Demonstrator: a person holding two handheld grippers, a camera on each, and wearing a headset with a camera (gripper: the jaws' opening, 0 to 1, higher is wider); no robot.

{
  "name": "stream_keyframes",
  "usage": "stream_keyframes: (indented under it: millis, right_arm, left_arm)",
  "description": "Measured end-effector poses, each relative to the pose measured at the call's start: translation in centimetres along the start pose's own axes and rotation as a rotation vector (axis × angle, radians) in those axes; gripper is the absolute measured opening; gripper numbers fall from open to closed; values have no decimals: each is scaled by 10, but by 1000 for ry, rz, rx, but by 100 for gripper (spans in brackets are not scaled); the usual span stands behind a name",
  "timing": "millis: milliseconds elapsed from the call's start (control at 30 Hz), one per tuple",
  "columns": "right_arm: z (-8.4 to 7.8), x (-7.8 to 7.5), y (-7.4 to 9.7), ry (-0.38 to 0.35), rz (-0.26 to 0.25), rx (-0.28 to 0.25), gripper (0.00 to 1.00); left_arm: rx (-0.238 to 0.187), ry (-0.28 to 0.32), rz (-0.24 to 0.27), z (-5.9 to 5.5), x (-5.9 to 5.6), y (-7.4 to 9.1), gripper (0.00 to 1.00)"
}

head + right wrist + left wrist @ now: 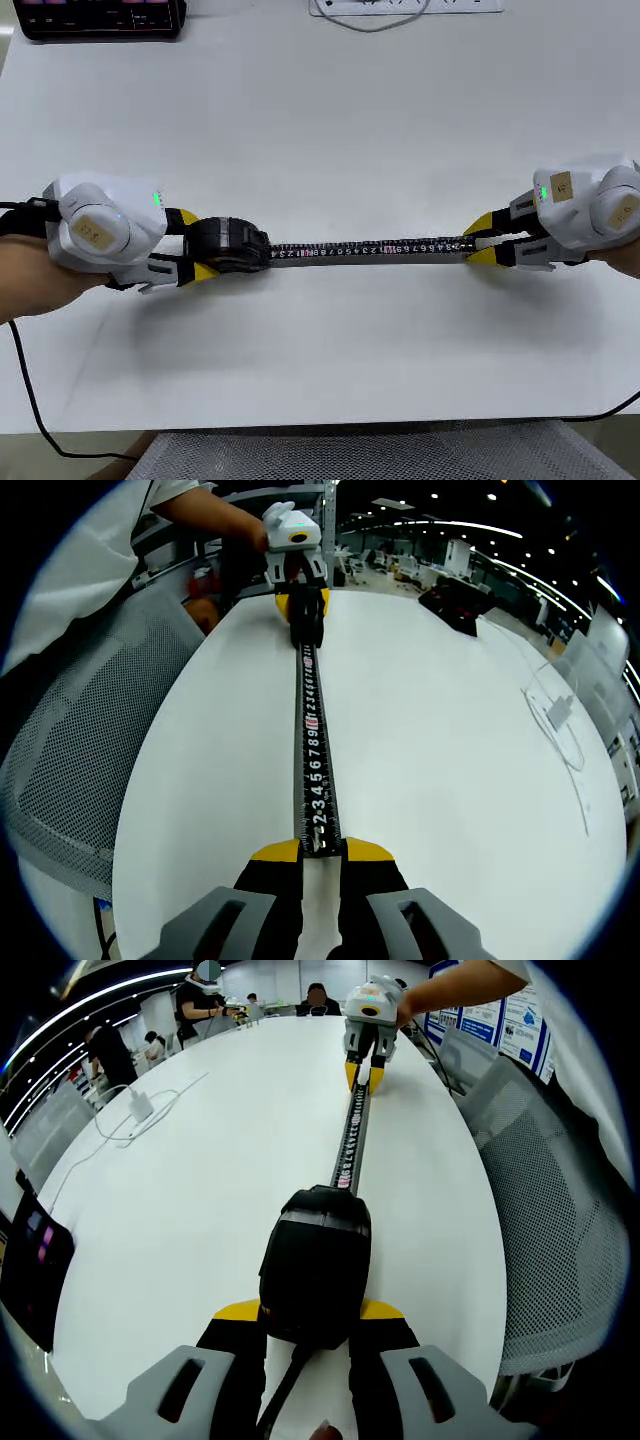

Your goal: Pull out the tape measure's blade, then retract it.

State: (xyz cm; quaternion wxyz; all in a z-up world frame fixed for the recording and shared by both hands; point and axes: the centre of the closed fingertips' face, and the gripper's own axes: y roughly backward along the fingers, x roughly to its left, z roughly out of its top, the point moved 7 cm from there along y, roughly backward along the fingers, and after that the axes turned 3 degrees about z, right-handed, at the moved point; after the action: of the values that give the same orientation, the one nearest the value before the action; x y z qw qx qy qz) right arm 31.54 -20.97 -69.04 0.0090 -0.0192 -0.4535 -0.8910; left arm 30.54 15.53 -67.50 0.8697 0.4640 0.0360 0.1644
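On the white table (320,130), toward its left edge and nearer the front edge than the back, a black tape measure case (228,243). Clamped on it from both sides, the yellow-tipped jaws of the left gripper (197,244). In the left gripper view, the tape measure case (318,1260) wedged between the two yellow tips of the left gripper (312,1310), with a dark strap (288,1390) trailing back from it between the jaws.

Drawn out of the case and stretched straight toward the right edge, roughly parallel to the front edge: the blade (370,247), black with white numerals and a few red marks. Resting on the surface or just above it, hard to tell; a faint shadow close beneath. At its far end, the right gripper (481,240), jaws pinched tight on the blade's tip. In the right gripper view, the blade (313,750) running away from between the yellow tips of the right gripper (321,851), across the table to the case at the far side.

At the back left corner, a black device (100,15). At the back edge, a white power strip (400,4) with a looped cable. Past the front edge, a grey mesh chair (380,455).
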Motion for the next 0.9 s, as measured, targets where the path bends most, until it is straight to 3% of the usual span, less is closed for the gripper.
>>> stream_keyframes:
  millis: [433, 767, 900]
  right_arm:
    - [-1, -1, -3, -40, 2, -1, 11]
    - [-1, 0, -2, -53, -6, 13, 12]
    - [-1, -2, 1, -67, -8, 7, 13]
  left_arm:
    - [-17, -4, 22, 1, -2, 0, 27]
    - [-5, -4, 16, 2, -1, 0, 28]
    - [-10, 26, 14, 3, -1, 0, 29]
